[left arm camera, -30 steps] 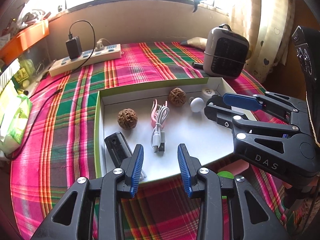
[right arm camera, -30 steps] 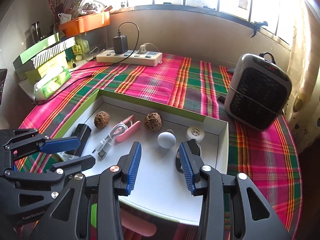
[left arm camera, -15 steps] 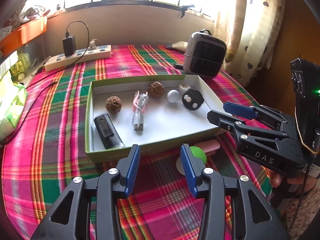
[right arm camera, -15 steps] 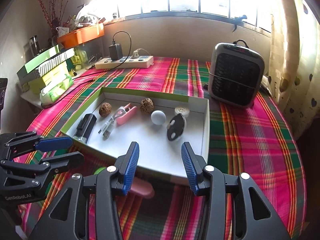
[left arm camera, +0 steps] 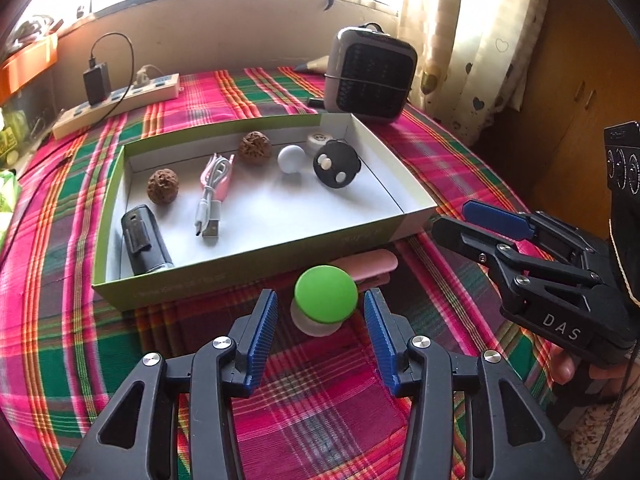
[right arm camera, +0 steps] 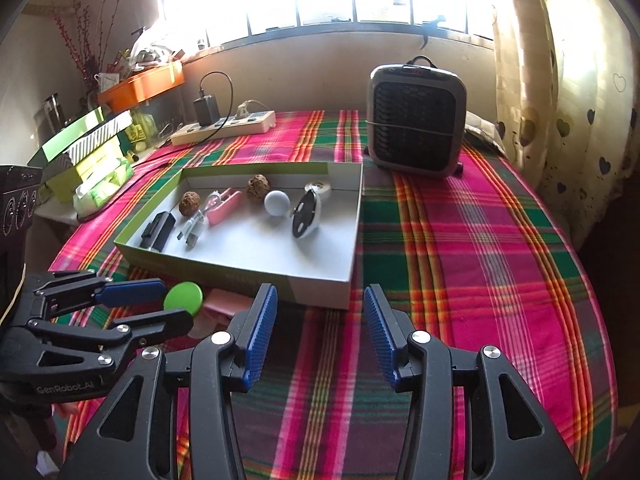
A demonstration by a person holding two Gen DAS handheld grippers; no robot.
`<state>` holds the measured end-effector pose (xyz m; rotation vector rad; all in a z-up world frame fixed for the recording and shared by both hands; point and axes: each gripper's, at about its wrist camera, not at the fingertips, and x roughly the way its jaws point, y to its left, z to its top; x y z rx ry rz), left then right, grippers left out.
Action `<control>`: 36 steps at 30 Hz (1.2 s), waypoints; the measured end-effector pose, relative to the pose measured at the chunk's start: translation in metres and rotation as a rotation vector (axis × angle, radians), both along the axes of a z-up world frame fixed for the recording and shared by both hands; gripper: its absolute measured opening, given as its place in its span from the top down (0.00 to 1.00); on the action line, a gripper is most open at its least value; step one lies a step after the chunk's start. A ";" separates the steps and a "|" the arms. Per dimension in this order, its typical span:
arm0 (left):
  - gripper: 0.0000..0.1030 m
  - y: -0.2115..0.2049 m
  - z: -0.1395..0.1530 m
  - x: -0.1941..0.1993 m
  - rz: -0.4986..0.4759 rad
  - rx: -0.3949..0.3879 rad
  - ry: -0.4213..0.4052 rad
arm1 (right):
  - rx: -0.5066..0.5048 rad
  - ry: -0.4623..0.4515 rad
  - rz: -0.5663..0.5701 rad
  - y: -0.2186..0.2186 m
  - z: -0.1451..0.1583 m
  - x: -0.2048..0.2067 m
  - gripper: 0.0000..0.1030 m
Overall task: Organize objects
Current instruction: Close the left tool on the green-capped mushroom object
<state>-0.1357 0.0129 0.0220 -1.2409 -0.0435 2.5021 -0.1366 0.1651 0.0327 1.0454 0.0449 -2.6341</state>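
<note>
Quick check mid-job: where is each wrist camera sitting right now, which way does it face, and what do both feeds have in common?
Left wrist: on the left gripper, angled down over the green-topped knob between its opening jaws, untouched; right gripper and fingers of a hand at right.
Right wrist: on the right gripper, angled down at plaid cloth by the box's corner, nothing between the jaws; left gripper at left.
Shared: the open box, heater, power strip, knob, pink clip.

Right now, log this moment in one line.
left gripper: opening, over green-topped disc | right gripper: open, empty | box: partly filled
</note>
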 end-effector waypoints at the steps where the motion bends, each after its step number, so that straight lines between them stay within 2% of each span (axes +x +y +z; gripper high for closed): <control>1: 0.58 0.001 0.000 -0.001 -0.002 -0.001 -0.002 | -0.002 -0.002 0.000 0.001 -0.001 0.000 0.54; 10: 0.58 0.006 -0.006 -0.010 0.021 -0.030 -0.014 | -0.012 -0.024 0.003 0.004 -0.009 0.000 0.54; 18: 0.58 0.004 -0.008 -0.012 0.041 -0.022 -0.018 | -0.016 -0.041 0.012 0.003 -0.013 -0.001 0.54; 20: 0.59 0.004 -0.008 -0.012 0.041 -0.020 -0.019 | -0.015 -0.044 0.014 0.002 -0.014 -0.001 0.54; 25: 0.69 0.003 -0.005 -0.009 0.032 -0.011 -0.012 | -0.019 -0.049 0.029 0.000 -0.014 0.000 0.54; 36: 0.69 -0.013 -0.001 -0.004 0.068 -0.029 0.002 | -0.028 -0.092 0.115 -0.018 -0.021 -0.001 0.54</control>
